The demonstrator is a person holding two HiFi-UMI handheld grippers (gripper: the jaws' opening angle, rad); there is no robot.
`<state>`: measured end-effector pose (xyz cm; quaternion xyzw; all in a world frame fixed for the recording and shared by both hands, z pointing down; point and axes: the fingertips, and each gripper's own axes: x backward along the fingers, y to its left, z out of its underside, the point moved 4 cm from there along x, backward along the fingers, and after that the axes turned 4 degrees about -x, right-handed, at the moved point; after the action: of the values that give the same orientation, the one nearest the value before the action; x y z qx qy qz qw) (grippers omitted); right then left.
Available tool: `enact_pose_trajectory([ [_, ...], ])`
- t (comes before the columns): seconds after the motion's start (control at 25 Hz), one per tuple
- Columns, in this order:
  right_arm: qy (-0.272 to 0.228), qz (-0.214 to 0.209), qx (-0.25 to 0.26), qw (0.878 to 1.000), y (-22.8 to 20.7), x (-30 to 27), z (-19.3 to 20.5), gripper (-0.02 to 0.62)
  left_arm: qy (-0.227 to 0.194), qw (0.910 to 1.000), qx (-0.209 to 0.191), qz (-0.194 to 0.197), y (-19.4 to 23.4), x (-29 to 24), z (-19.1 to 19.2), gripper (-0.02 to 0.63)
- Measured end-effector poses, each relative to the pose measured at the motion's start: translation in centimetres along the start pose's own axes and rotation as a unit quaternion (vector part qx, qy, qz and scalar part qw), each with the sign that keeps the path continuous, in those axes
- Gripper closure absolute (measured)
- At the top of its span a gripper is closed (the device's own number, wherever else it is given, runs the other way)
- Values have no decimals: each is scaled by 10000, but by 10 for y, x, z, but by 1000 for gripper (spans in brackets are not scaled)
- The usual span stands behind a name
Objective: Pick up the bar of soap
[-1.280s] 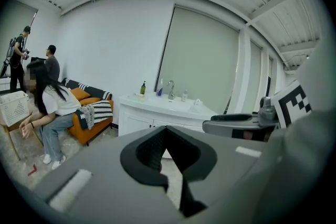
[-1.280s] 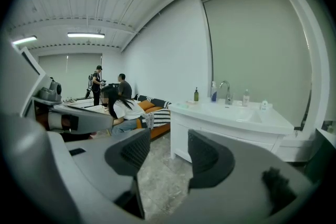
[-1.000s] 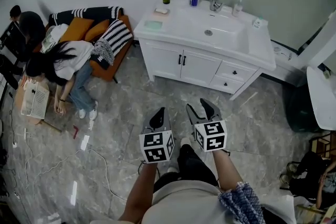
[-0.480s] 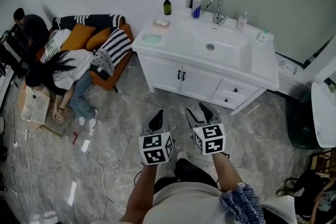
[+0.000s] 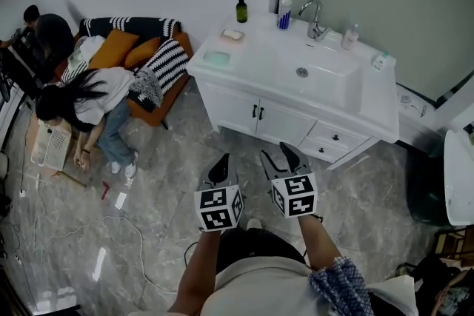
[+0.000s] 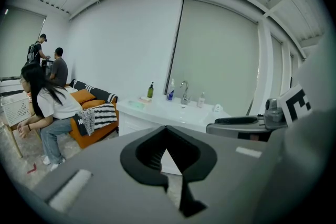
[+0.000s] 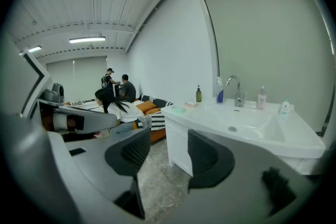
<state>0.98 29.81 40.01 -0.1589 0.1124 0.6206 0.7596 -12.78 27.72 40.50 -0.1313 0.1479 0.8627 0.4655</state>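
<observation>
bar of soap (image 5: 233,34) in dish (image 5: 224,35), on vanity (image 5: 259,69)

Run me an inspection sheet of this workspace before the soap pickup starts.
Surface: white vanity top with a sink basin; otherwise bare.
Job's things: bar of soap at the top's back left, untouched, far from both grippers.
Clutter: dark bottle, white bottle, pale green pad, small bottle right of the faucet.
Grippers: left gripper shut, empty; right gripper open, empty; both over the floor, short of the vanity.
Cables: loose cable across the floor at left.
Surroundings: seated person by an orange sofa.
</observation>
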Motion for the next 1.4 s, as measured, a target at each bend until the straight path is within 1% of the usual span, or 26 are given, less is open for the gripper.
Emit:
enact_pose_trajectory([
  [0.16,-86,-112,-75,9999,-3,-6,-6,383,-42,10000,5,-71,2,-6,-4,597],
  [0.28,16,-131,77,9999,-4,-12,-5,383,-55,9999,-1,-115,4,-12,-5,598],
  [0.4,84,-178,-133,9997,-9,-17,-5,383,-37,9999,-11,-120,5,-17,-7,597],
  [0.52,123,-188,-109,9997,-12,-25,-9,383,-48,9999,-44,-116,8,-23,-12,597],
  [0.6,150,-248,-208,9994,-13,-31,-11,383,-6,9998,-143,-109,11,-29,-12,598],
  [0.72,149,-265,-216,9993,-15,-45,-16,383,63,9997,-195,-136,19,-41,-13,598],
  [0.88,181,-186,-227,9994,-21,-62,-21,383,136,9996,-240,-115,27,-58,-18,598],
  [1.16,145,-225,-175,9995,-21,-104,-39,383,73,9994,-297,-161,56,-84,-37,598],
  [1.4,275,-160,-159,9994,-29,-134,-49,383,146,9996,-259,-30,70,-114,-45,597],
])
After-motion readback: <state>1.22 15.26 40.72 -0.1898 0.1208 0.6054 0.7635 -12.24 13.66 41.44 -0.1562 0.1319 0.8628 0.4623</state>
